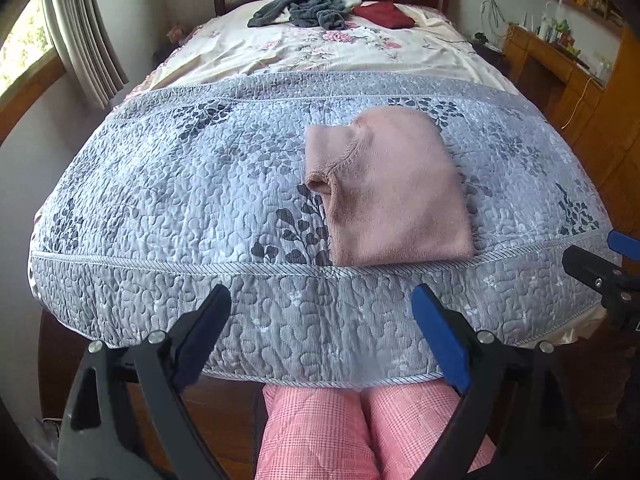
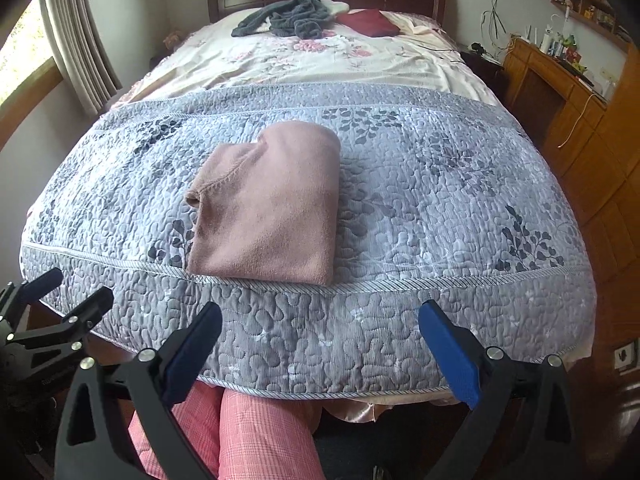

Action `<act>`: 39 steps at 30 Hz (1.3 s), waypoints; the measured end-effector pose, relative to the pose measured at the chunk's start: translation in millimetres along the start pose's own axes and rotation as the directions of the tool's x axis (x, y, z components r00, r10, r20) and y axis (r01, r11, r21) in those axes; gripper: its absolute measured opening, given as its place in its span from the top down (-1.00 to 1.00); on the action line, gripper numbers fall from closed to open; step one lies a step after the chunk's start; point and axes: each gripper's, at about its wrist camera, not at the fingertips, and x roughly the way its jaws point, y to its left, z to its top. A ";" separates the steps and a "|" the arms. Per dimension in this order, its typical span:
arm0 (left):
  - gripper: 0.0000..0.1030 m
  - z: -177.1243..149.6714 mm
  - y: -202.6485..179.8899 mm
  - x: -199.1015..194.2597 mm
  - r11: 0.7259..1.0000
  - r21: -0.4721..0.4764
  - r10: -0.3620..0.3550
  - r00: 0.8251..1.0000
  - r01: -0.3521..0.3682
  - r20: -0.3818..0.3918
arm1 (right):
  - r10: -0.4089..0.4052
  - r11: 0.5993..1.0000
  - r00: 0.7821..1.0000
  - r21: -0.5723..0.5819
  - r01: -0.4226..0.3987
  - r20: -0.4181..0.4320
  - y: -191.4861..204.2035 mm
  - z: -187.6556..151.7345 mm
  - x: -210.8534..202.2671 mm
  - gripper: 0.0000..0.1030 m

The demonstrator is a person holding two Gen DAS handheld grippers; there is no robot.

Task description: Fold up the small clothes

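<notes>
While the pink garment (image 1: 390,188) lies folded on the quilt (image 1: 180,184) near the bed's foot edge, both the left gripper (image 1: 324,332) and right gripper (image 2: 320,344) hang spread-fingered and empty, so a careless snag could undo its folds.

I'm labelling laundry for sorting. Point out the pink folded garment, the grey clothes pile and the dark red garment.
pink folded garment (image 2: 272,208): right wrist view, middle of top layer.
grey clothes pile (image 1: 308,12): left wrist view, centre of heap.
dark red garment (image 1: 384,14): left wrist view, its middle.
</notes>
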 end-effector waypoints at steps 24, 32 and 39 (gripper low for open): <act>-0.77 9.1 -11.5 15.0 0.999 0.037 0.036 0.999 -0.034 -0.030 | -0.060 0.998 0.998 0.019 0.060 -0.019 -9.5 6.6 13.5 -0.92; -0.77 13.0 -18.1 20.6 0.998 0.048 0.038 0.999 -0.036 -0.034 | -0.055 0.998 0.998 0.027 0.055 -0.028 -11.6 8.3 21.3 -0.92; -0.77 15.7 -20.8 29.1 0.998 0.052 0.041 0.998 -0.039 -0.045 | -0.045 0.998 0.998 0.032 0.047 -0.044 -14.5 10.8 31.5 -0.92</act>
